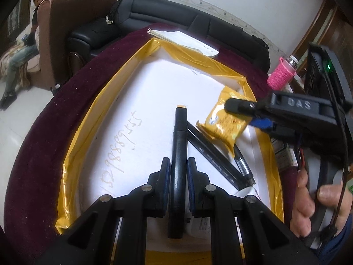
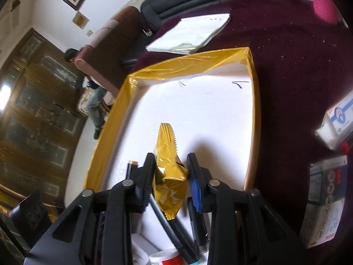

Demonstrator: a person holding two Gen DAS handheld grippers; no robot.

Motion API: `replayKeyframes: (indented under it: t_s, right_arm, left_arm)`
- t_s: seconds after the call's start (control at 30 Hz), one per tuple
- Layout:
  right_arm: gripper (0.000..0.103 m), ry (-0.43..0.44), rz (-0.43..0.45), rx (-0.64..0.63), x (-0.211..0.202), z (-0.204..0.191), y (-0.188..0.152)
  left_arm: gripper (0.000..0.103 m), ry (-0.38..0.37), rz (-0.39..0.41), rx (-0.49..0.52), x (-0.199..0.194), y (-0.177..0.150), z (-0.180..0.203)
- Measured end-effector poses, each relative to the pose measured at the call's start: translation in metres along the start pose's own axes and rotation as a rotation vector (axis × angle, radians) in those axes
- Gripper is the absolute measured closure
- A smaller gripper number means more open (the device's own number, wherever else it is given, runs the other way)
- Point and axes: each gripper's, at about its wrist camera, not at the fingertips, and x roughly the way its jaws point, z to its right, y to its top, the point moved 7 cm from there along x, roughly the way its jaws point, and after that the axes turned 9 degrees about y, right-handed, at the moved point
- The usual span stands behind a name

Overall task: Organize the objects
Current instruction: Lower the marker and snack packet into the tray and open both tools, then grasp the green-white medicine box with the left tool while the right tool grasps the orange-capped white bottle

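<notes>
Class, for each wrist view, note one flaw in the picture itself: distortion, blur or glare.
Left wrist view: fisheye bends the box's yellow rim into a curve. Right wrist view: the cabinet at the left edge is smeared, with window glare; the gold packet stays sharp.

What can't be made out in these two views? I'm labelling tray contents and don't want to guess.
- Left wrist view: the black marker's lower end sits behind the left gripper.
- Right wrist view: the gold packet covers where the pens cross.
- Right wrist view: the red-and-white container is cut off by the bottom edge.
- Left wrist view: print on the black pen is too small to read.
</notes>
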Motion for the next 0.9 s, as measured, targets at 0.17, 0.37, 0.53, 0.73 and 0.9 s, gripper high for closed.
replayKeyframes:
  t_s: [0.17,0.37,0.53,0.73,0.9]
  right_arm:
    - [0.065,-0.110,-0.022,-0.055,0.000,0.001,0.002]
    - [0.063,-0.193,0.018,-0.096,-0.026,0.006,0.003]
    - [0.063,-0.153,0.082,-0.104,-0.072,0.003,-0.011]
    - [0.053,-0.098,0.137,-0.145,-0.132,0.005,-0.044]
    - [0.049,-0.069,0.208,-0.121,-0.183,0.030,-0.064]
  left_arm:
    - [0.087,-0.004,-0.006,0.000,-0.006,-0.002,0.000]
    - [0.074,0.024,0.027,0.023,-0.021,-0.005,0.005]
    - [0.074,0.029,0.063,0.047,-0.041,-0.006,0.017]
    - [0.066,0.010,0.102,0.131,-0.066,-0.007,0.058]
    - [0.055,-0.031,0.089,0.197,-0.070,-0.013,0.109]
